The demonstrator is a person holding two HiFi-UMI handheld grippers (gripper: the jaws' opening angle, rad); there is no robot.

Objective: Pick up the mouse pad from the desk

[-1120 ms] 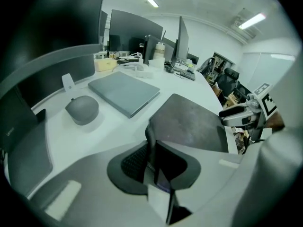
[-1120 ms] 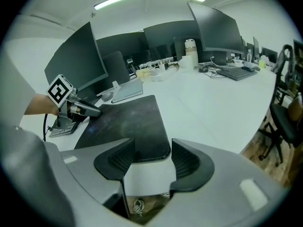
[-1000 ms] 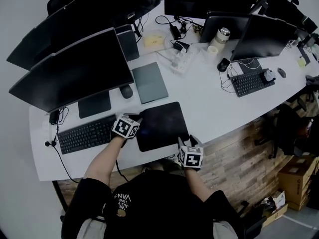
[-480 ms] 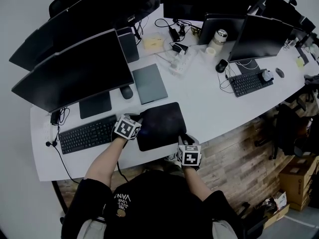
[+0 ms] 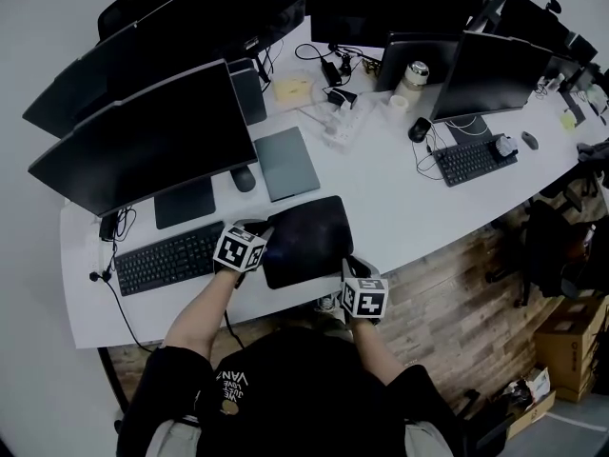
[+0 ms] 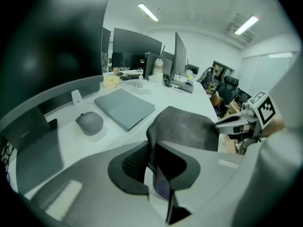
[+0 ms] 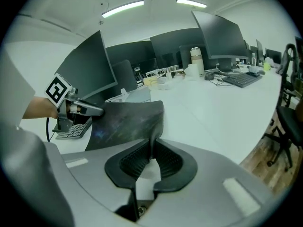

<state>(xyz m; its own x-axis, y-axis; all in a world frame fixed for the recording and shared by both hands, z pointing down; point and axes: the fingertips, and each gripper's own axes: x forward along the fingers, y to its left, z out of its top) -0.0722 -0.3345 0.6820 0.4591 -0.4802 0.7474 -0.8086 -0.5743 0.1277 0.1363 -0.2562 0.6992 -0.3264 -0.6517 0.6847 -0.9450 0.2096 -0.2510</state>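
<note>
The left hand-held gripper point(image 5: 264, 238) pinches the mouse pad point(image 5: 306, 239) by its raised left edge. The right hand-held gripper point(image 5: 350, 268) is closing on the near right corner, at the counter point(image 5: 419, 208) front edge. The keyboard point(image 5: 166, 257) crowds the left and bare counter lies to the right. The shirt lettering point(image 5: 234, 381) partly reads "VAN".

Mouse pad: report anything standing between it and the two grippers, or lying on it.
Nothing visible does. The left gripper is shut on the mouse pad at its left edge, and the right gripper has its jaws closing on the right edge. Nothing lies on the pad.
</note>
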